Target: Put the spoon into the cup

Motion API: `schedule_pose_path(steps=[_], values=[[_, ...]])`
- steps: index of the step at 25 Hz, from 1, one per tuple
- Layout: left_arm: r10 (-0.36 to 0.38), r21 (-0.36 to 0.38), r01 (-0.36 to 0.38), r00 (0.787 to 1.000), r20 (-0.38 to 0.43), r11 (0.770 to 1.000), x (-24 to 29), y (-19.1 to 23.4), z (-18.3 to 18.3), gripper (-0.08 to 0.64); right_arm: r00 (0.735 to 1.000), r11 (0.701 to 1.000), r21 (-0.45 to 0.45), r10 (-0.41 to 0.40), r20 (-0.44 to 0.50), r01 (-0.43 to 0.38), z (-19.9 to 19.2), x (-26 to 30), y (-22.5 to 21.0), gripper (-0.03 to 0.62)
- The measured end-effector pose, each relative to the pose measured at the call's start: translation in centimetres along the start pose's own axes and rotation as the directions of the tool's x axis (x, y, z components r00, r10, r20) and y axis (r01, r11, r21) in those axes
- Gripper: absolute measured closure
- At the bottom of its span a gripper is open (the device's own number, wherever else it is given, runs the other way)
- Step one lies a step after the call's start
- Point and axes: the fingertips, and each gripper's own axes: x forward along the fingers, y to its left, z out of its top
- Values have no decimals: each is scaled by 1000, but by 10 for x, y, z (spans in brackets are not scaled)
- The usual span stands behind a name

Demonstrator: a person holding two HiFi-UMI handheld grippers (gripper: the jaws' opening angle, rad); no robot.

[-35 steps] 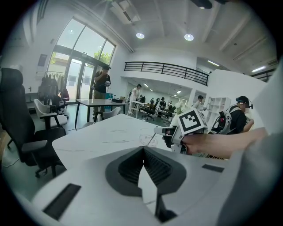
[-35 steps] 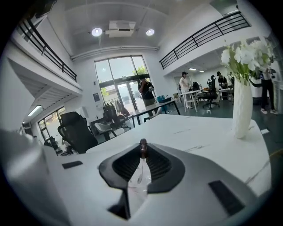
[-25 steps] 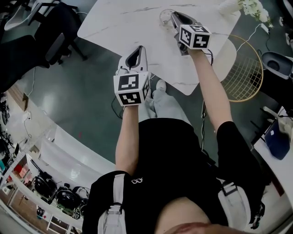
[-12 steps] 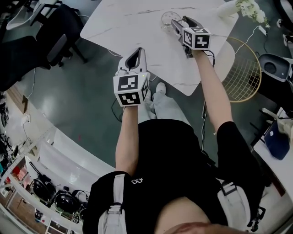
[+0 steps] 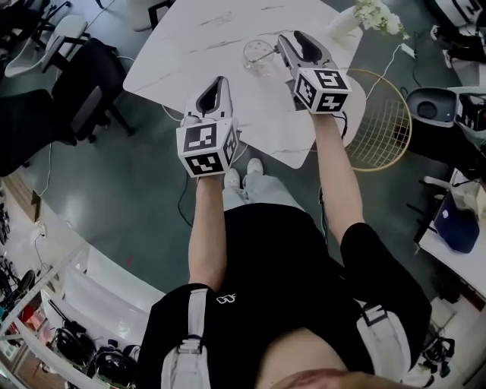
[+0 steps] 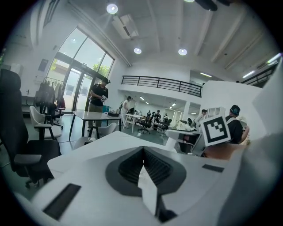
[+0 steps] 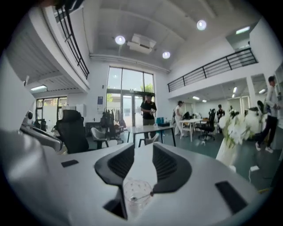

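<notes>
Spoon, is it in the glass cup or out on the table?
In. The thin metal spoon rests inside the clear glass cup, which stands upright on the white marble table.

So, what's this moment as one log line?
spoon: in cup; cup: on table; right gripper: fingers closing, empty; left gripper: shut, empty

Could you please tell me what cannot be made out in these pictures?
- Spoon: too small in the head view, a faint line in the right gripper view; its bowl is unreadable inside the cup.
- Cup's lower part: right gripper view, covered by the right tongs, jaws closing, empty.
- Flowers: head view, cut by the top edge.
</notes>
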Motion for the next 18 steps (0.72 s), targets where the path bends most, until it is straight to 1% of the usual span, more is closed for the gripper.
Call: schedule_pose_path(steps=[1,2,4,6,7,10,12,13,15,18], values=[[-10,5,10,1000,21,1000,3,-3,10,546,998,1000,-23,-18,61,19,21,-9,-2,487],[-21,11,20,999,43,1000,6,-7,21,546,993,998,-47,-34,117,40,42,-18,-4,517],[-35,23,33,996,85,999,8,-13,44,546,977,994,-79,-55,206,72,80,-36,-6,545],[-43,33,39,991,125,999,7,-18,67,546,958,991,-88,-74,276,102,111,-54,-6,575],[-47,42,41,988,148,998,6,-20,79,546,947,989,-85,-87,311,119,125,-62,-6,586],[-70,91,50,971,229,995,5,-28,119,546,905,985,-41,-139,403,169,158,-85,-12,586],[-85,128,51,957,278,990,4,-36,142,546,888,983,-22,-156,433,183,167,-97,-15,586],[-92,144,51,950,298,988,4,-39,152,546,888,982,-32,-153,433,185,167,-100,-15,586],[-102,170,47,939,328,984,4,-45,168,546,903,981,-63,-143,405,184,158,-102,-14,586],[-120,194,54,929,350,980,7,-53,181,546,927,983,-57,-143,347,173,138,-103,-19,586]])
